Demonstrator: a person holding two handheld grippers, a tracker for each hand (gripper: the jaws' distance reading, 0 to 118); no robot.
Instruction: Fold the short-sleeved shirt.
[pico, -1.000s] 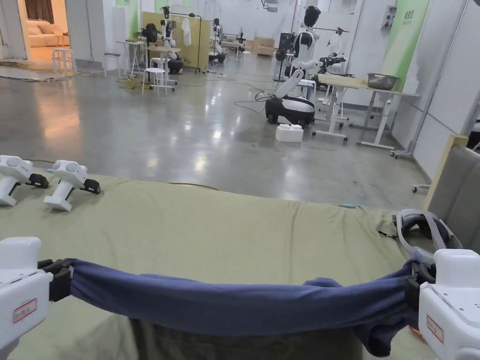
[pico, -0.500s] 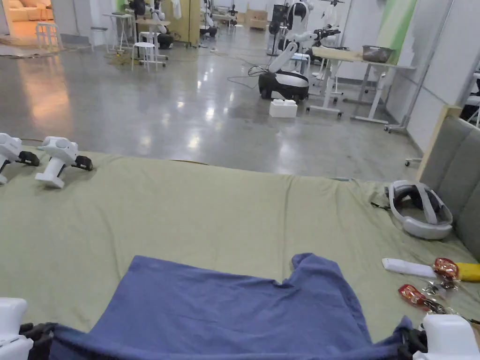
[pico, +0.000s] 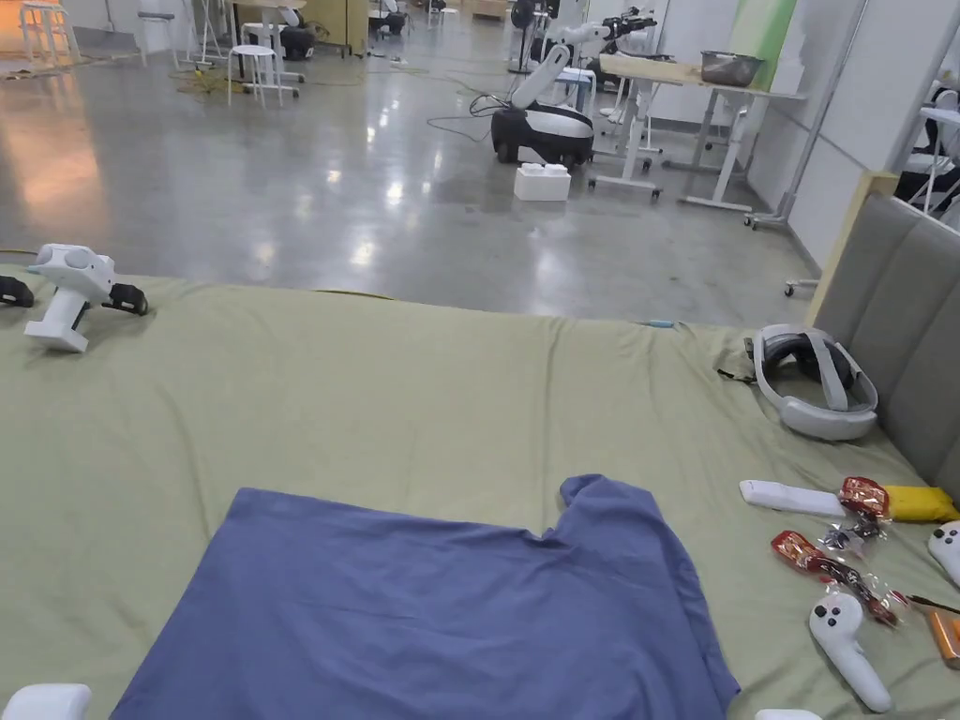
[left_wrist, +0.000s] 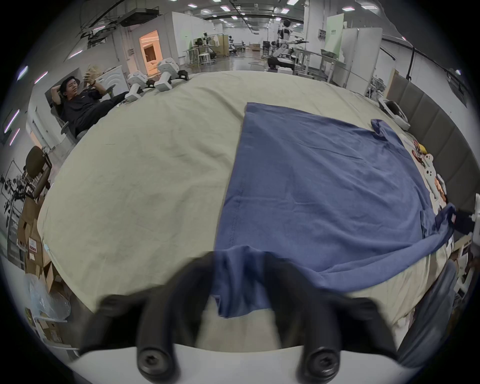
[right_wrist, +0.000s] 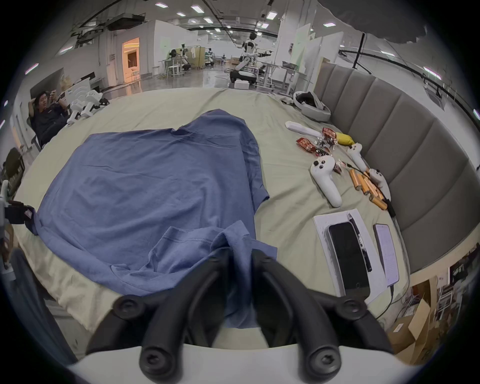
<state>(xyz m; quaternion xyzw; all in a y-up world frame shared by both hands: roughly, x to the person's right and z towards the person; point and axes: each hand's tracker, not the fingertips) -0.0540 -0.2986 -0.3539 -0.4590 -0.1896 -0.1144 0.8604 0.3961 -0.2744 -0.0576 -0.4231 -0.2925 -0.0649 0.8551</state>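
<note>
Evidently the shirt (pico: 431, 600) is spread flat on the bed (pico: 394, 394), most of it lying smooth on the green sheet, its near edge drawn toward the bed's edge. That edge is held at two corners so the cloth can be pulled taut and laid without creases before folding, as judged. The left gripper (left_wrist: 240, 280) is clenched on the near left corner, cloth pinched between both fingers (left_wrist: 279, 272). The right gripper (right_wrist: 240, 262) is likewise clamped on a bunched sleeve at the near right. In the head view, the grips themselves are cut off at the frame's bottom; the far hem and collar are seen plainly there. Controllers (right_wrist: 326, 179) and phones (right_wrist: 348, 257) beside the shirt are shown best in the right gripper view.
</note>
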